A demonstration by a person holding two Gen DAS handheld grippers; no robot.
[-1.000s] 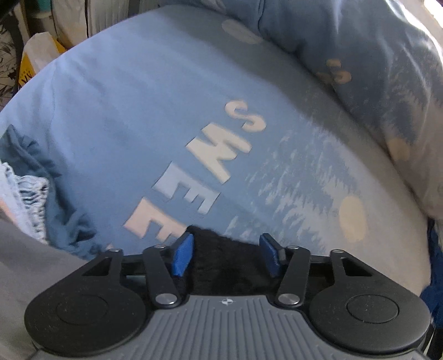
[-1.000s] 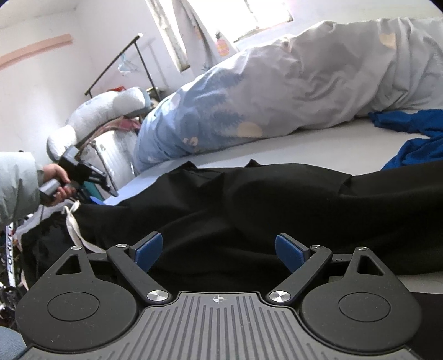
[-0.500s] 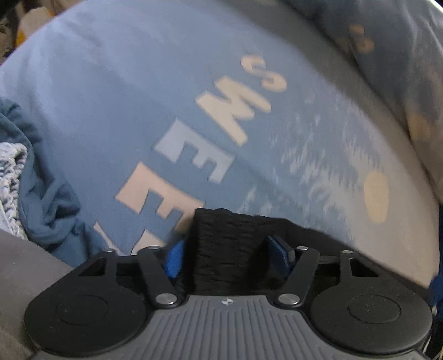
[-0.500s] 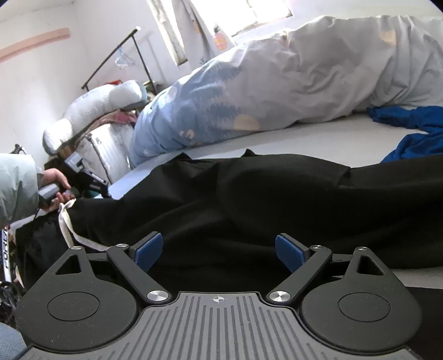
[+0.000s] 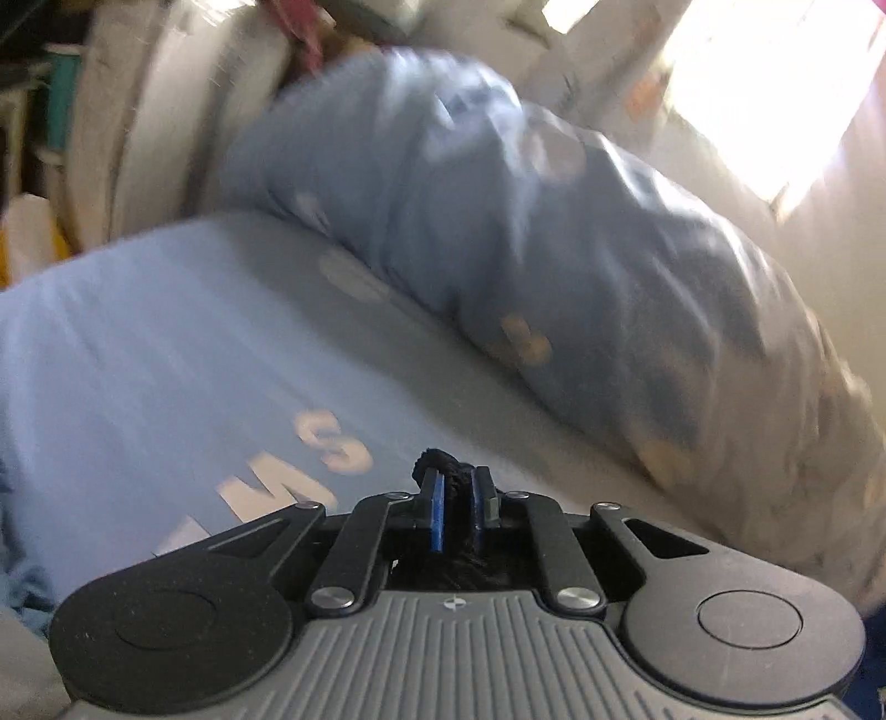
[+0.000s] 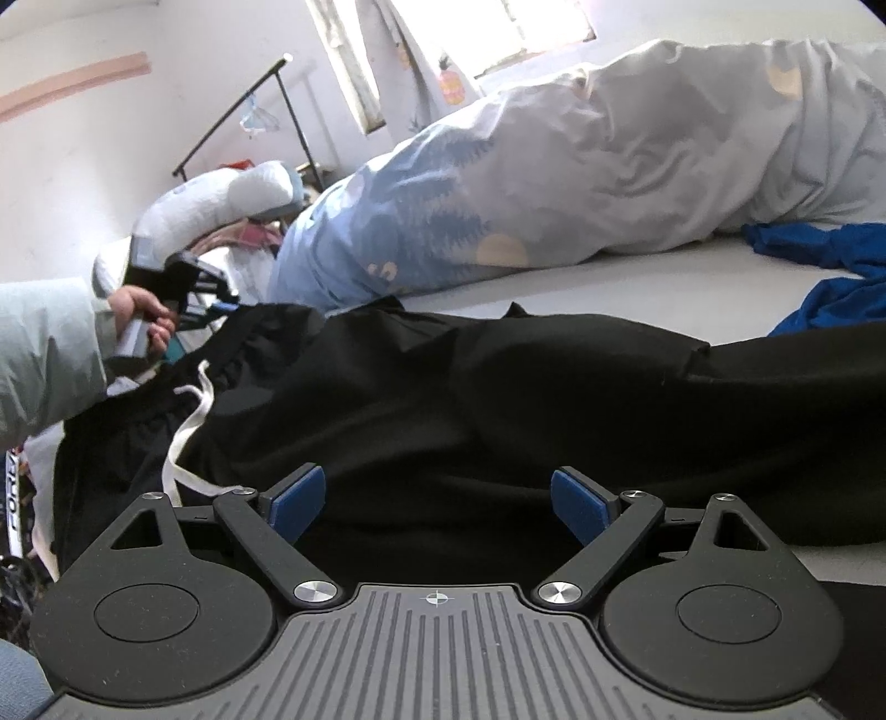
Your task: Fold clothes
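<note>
At frame bottom, our left tool [image 5: 457, 501] pinches black trousers [image 6: 498, 399] | right tool [image 6: 437, 498] spread wide above them | bed [image 6: 637, 293].

A bunched duvet [image 6: 609, 183], pale grey with blue tree prints and cream dots, is seen across the upper right of the right wrist view; in the left wrist view it is blurred. A light blue bed sheet [image 5: 138, 354] printed with pale letters fills the left of that frame. A black clothes rail [image 6: 243, 119] is seen at upper left against the white wall. A bright window [image 6: 487, 27] is set at top centre. A white pillow [image 6: 221, 194] is piled at left.
</note>
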